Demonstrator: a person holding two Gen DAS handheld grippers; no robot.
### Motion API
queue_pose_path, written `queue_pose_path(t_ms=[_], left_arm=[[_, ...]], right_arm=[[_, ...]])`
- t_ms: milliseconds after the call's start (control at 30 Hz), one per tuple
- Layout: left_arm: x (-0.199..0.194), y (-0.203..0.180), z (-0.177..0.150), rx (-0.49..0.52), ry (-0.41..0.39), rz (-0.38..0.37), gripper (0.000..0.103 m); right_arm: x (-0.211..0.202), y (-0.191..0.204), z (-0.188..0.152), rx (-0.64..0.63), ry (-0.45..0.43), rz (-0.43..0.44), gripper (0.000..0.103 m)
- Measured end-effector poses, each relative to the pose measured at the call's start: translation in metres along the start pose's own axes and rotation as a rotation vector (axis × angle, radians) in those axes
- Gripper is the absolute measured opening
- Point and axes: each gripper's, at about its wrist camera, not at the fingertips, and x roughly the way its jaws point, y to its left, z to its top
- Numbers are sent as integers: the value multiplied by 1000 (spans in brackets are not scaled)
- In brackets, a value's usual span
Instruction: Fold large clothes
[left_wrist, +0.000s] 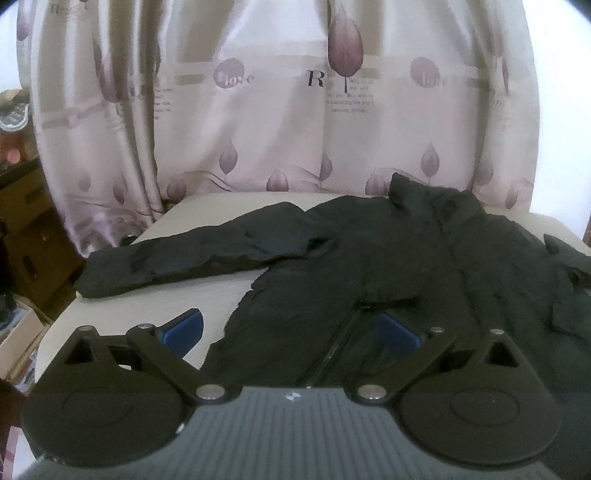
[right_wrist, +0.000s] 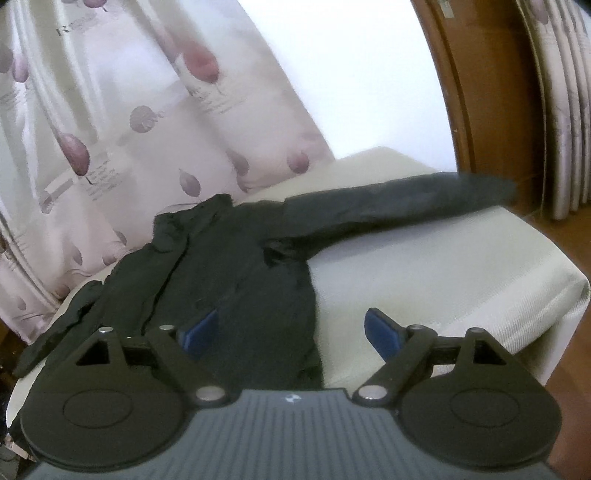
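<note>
Left gripper (left_wrist: 291, 330): jaws spread wide, blue pads (left_wrist: 183, 329) well apart, nothing pinched between them. It hangs above the lower front of the black jacket (left_wrist: 369, 266); the left pad sits over bare cushion, the right pad over dark cloth near the zip line. No contact with the cloth can be confirmed.

Right gripper (right_wrist: 291, 332): jaws likewise spread, blue pads (right_wrist: 380, 332) apart, nothing held. Its left pad appears over the jacket (right_wrist: 236, 266) body, its right pad over the pale cushion. Contact cannot be told.

Task item: the jacket lies spread out, front up, on a cream upholstered seat (left_wrist: 177, 295). The collar points toward the curtain; one sleeve (left_wrist: 184, 254) stretches out to the left in the left wrist view, the other sleeve (right_wrist: 399, 199) reaches out to the right in the right wrist view, its cuff at the seat's far edge.

Writing: the pale curtain (left_wrist: 295, 110) behind the seat, printed with purple leaf shapes, bears the word "love" in a purple disc, a large letter "R", and several lines of small text too blurred to read. A small white emblem sits on each gripper's grey housing; not legible.

Surroundings: cardboard boxes (left_wrist: 29, 236) at left; a brown wooden frame (right_wrist: 480, 92) at right.
</note>
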Motion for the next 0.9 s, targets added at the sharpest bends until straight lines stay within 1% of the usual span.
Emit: queue_pose_path(t_ms=[67,133,300,433,533,667,733,800,900], left_arm=[[8,-6,2,9,8,10,101],[16,-11,4,18,14,16,101],[36,-23,7,27,33,22,101],[46,-24,7,-12,37,-2,101],[48,-24,5,-37,40,-32,101],[47,-31,2,-31,48,-48,101],[47,-34,0,-33,58,-52,101],[46,-36,-2,-44,70,-60,102],[46,-38,-4,-55,93,-70,102]], right_arm=[[10,-7,5,15,2,-5,87],[20,-17,10,56,12,2,87],[50,-56,23,217,21,19,87],[71,-93,36,352,5,12,87],[81,-126,45,457,-37,2,87],[89,-179,56,614,-106,-20,87],[95,-201,61,675,-122,-47,88],[102,-226,63,759,-149,-31,88],[116,-253,67,846,-162,-10,88]])
